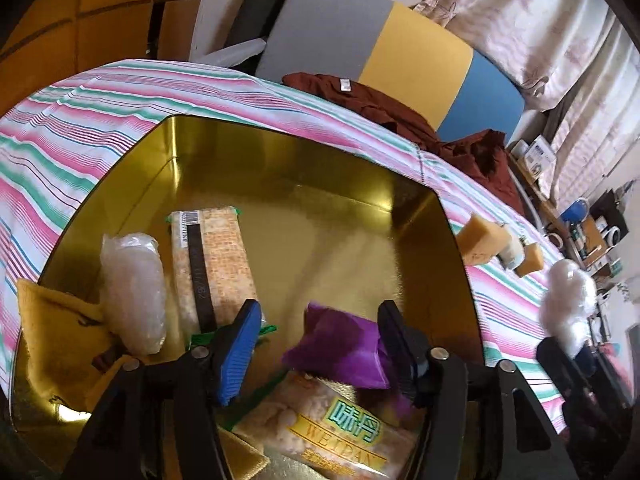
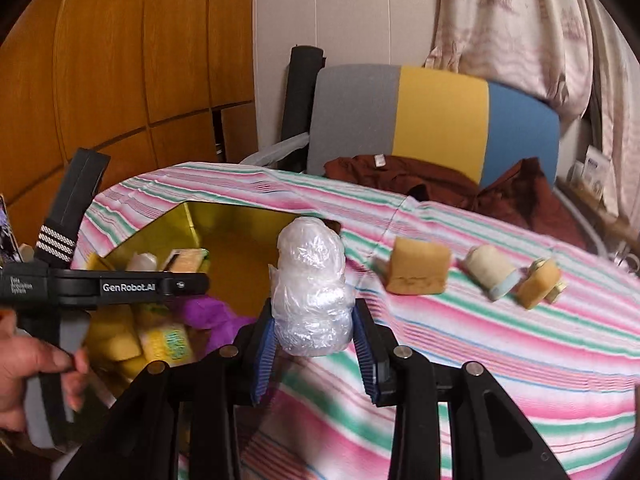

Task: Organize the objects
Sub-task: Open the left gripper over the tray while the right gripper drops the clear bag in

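Observation:
A gold tin (image 1: 192, 136) sits on the striped cloth and shows in the right wrist view (image 2: 180, 216) too. Inside lie a purple pouch (image 1: 340, 344), a long cracker pack (image 1: 216, 256), a clear plastic bundle (image 1: 134, 288), a yellow cloth bag (image 1: 60, 332) and a WEIDAN snack pack (image 1: 332, 436). My left gripper (image 1: 320, 324) is open above the tin, with the purple pouch lying between its fingers. My right gripper (image 2: 314, 322) is shut on a clear plastic-wrapped bundle (image 2: 312, 284) and holds it above the tin's right rim.
On the cloth right of the tin lie a tan sponge block (image 2: 418, 270), a cream roll (image 2: 492, 272) and a smaller tan block (image 2: 540, 282). A brown garment (image 2: 440, 184) lies at the far edge before a grey, yellow and blue cushion (image 2: 440, 112). Shelves (image 1: 592, 224) stand right.

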{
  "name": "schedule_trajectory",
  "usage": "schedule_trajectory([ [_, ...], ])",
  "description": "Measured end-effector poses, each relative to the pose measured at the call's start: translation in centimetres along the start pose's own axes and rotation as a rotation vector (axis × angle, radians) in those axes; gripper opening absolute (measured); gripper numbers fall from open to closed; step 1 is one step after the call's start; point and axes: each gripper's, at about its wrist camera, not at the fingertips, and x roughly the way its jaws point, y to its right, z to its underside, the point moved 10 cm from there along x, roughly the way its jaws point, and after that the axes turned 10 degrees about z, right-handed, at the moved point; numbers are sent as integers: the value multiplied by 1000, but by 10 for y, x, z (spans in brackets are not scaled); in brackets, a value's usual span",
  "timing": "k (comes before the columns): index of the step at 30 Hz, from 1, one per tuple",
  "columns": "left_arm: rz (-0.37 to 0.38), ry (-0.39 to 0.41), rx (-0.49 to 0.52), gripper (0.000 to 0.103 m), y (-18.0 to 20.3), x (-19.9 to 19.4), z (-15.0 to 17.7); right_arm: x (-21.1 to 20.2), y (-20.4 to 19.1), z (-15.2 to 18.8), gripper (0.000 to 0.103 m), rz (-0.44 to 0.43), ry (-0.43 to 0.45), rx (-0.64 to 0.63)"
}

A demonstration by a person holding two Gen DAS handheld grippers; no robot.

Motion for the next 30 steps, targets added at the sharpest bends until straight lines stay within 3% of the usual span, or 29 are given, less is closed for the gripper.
schedule_trajectory([
  [8, 139, 112, -59, 97, 11, -36, -4, 6, -28, 11, 36, -75, -85, 17],
  [13, 159, 207, -95, 103, -1, -67, -17, 16, -44, 15, 36, -117, -149, 28],
  [16, 129, 261, -137, 103, -19, -84, -26, 25, -55, 12, 36, -169, -197, 85],
  [23, -61, 339, -225, 103, -76, -107, -38, 46, -97, -3, 37, -246, -264, 140],
  [30, -69, 312, -312, 103, -102, -102, -31, 82, -115, -15, 37, -261, -341, 231],
])
